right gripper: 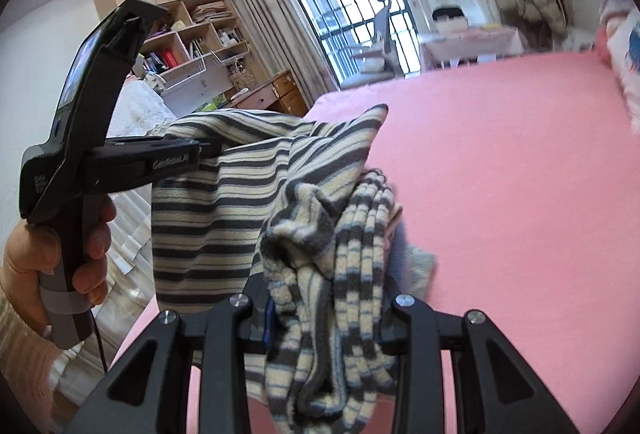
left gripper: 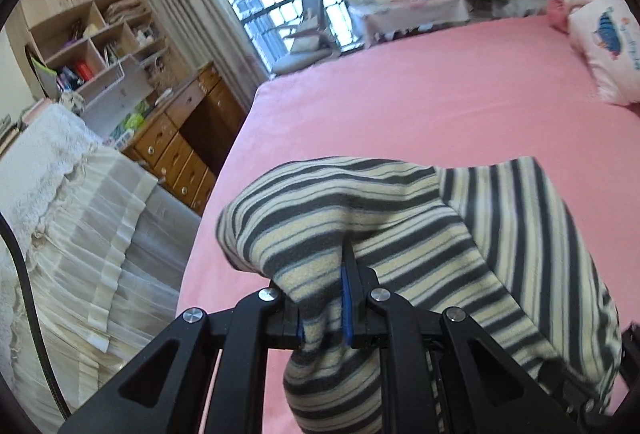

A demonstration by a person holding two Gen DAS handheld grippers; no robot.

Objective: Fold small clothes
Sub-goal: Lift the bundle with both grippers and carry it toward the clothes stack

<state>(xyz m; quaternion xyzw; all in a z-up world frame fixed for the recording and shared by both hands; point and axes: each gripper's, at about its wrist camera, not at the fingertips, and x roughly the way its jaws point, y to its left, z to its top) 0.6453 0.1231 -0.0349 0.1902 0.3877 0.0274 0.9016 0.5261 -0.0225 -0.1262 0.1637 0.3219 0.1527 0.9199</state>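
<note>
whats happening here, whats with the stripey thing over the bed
A person is working with a handheld gripper in each hand, folding small clothes. Both are clamped on one striped fleece garment, held up in the air over the pink bed. The left gripper pinches a thin edge of it. The right gripper grips a thick, bunched-up wad. The person's left hand shows around its gripper's handle. The cloth sags between the two grips; no fold is laid down yet.

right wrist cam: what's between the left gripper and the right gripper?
Only the striped garment. In the right wrist view it spans from the left gripper, shut on one edge, to the right gripper, shut on a bunched part, above the pink bed.
</note>
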